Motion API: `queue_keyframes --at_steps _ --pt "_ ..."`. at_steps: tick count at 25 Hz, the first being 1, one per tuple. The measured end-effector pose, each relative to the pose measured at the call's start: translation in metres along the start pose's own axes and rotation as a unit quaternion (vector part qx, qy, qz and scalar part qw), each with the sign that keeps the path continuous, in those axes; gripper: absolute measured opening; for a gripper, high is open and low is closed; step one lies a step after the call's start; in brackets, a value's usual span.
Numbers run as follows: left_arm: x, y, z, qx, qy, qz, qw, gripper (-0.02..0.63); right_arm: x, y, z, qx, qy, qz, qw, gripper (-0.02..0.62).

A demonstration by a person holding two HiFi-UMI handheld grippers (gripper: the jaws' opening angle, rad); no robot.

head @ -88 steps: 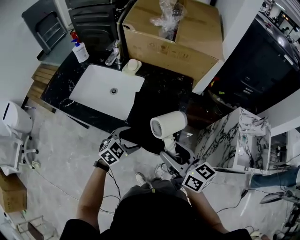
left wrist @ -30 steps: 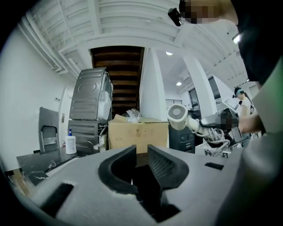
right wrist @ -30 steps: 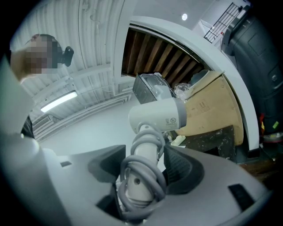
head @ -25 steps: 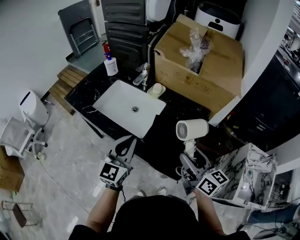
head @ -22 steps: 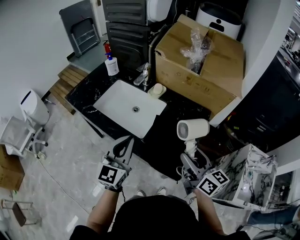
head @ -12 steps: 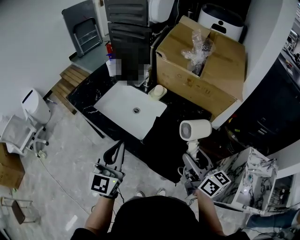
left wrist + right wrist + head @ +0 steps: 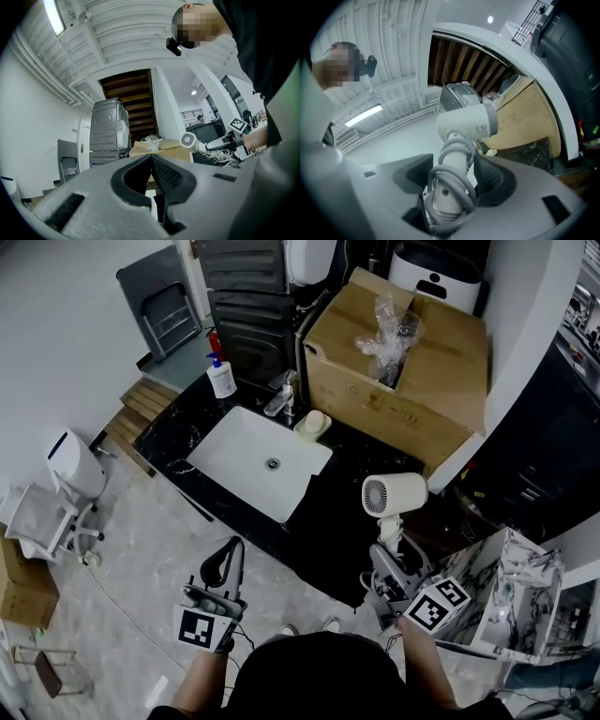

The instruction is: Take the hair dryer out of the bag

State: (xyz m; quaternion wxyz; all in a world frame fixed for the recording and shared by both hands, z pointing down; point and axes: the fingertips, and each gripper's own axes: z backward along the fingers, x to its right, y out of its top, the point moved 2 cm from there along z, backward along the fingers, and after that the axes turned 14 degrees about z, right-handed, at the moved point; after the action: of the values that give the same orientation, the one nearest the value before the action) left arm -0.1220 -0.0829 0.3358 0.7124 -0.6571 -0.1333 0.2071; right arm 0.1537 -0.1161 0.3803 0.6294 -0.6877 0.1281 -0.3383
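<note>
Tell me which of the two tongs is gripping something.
The right tongs: they clamp the cord-wrapped handle of the white hair dryer. The left tongs are shut with nothing between them.

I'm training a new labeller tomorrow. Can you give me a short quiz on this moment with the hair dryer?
1. True or false: the left gripper is shut with nothing in it.
2. The right gripper grips the hair dryer by: A the barrel; B the cord-wrapped handle; C the plug.
3. What stands on the counter behind the sink, left of the tap?

Key: 1 true. 2 B. 3 a pump bottle.
</note>
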Motion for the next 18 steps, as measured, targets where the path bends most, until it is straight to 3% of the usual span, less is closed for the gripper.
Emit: queue_keyframes --at_steps 18 --pt "-0.006 -0.006 0.008 -0.011 0.002 0.017 0.9998 0.020 -0.017 0.010 -0.010 0.012 0.012 0.004 1.000 0.270"
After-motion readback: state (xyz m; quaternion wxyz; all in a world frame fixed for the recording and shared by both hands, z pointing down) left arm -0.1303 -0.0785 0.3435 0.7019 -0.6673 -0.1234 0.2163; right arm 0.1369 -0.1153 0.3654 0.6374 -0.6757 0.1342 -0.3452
